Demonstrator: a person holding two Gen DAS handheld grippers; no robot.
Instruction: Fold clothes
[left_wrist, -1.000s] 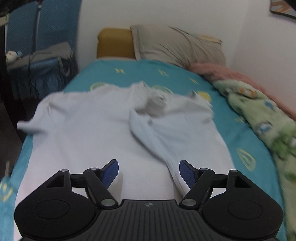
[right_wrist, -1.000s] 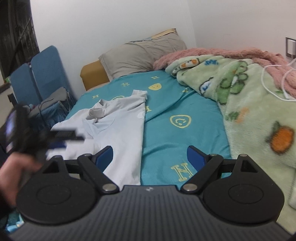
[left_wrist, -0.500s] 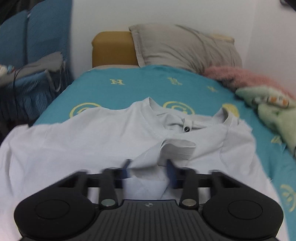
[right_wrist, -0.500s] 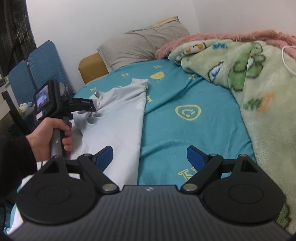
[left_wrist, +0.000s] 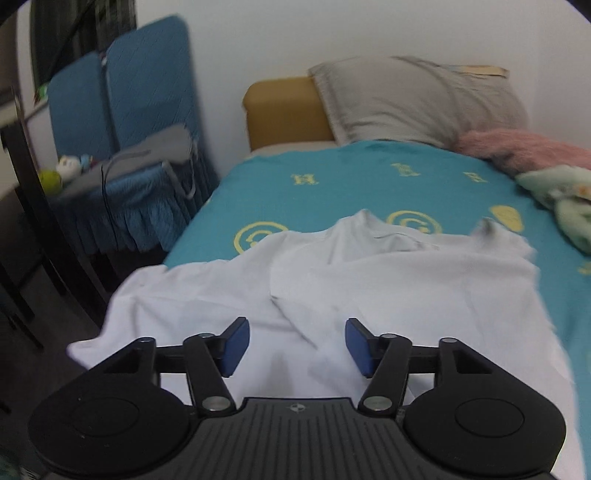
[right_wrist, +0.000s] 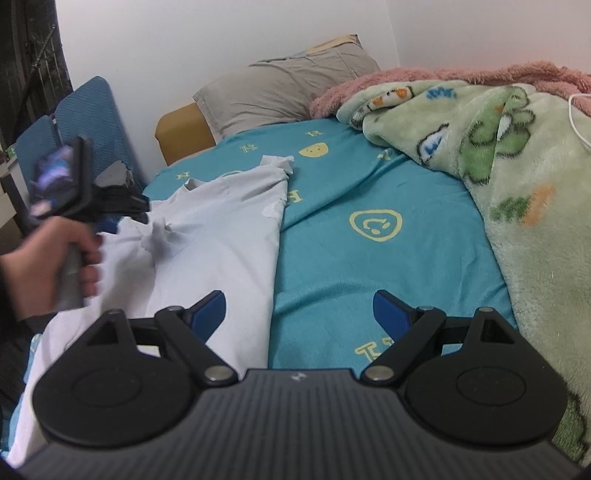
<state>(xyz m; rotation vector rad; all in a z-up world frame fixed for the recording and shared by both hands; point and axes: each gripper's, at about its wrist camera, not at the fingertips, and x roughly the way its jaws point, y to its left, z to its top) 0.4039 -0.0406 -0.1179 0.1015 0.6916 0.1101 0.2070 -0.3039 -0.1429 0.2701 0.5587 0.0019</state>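
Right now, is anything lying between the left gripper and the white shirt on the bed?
Nothing visible. The left gripper hangs open directly over the white shirt, its jaws having just opened with no cloth pinched between them. The shirt lies bare on the teal sheet.

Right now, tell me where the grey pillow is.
The grey pillow leans against the white wall at the bed's head, between the mustard headboard and pink blanket.

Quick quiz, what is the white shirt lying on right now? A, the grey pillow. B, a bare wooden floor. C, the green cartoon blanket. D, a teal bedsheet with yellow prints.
D: the white shirt is spread on the teal bedsheet with yellow prints, while the green blanket is bunched up to its right and the grey pillow sits beyond it at the head of the bed.
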